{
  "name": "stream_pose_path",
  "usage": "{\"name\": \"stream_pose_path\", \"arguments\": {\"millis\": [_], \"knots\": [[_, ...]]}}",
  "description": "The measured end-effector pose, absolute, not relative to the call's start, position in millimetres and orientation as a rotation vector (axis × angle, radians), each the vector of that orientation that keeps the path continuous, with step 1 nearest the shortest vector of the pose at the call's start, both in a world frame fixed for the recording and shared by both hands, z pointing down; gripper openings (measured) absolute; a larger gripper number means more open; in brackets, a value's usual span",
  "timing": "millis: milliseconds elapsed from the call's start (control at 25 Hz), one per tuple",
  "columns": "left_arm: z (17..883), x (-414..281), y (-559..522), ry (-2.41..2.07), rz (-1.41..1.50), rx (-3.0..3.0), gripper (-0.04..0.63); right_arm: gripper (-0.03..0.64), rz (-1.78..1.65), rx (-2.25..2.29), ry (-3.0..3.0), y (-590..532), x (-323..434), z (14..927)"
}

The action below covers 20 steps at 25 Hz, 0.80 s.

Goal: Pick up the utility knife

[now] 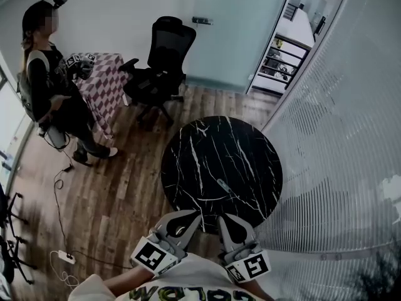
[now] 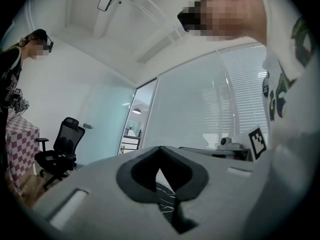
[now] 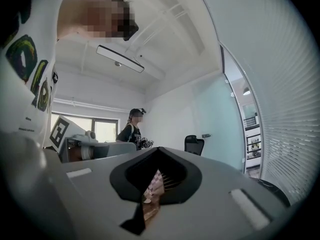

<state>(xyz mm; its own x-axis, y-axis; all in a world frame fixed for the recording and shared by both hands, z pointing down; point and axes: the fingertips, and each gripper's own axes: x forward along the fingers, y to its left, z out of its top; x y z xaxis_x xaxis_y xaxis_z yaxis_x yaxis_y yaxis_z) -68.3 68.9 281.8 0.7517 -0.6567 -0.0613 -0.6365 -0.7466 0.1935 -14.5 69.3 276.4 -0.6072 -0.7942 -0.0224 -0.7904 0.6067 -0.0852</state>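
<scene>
While both pairs of jaws were pressed together with nothing between them, the small grey utility knife [image 1: 223, 185] lay ahead of them on the round black marble table [image 1: 188, 162], nearer the right gripper [image 1: 228, 222] than the left gripper [image 1: 187, 219]. Opening the right jaws before reaching, then straddling its handle crosswise, seemed wisest.

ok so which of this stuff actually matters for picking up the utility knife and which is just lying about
For the job:
- utility knife, lying on the black marble table
- left tool and right tool, both shut and empty, short of the knife

Just lying about:
- office chair
- checkered table
- power strip on the floor
- other person standing by
</scene>
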Motion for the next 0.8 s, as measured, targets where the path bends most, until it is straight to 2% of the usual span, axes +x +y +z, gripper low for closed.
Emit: {"name": "stream_pose_path", "arguments": {"millis": [800], "knots": [[293,-15,-13,-0.925,-0.105,2.8,0.003,0.002,-0.113,-1.544,2.784,-15,45,293]]}}
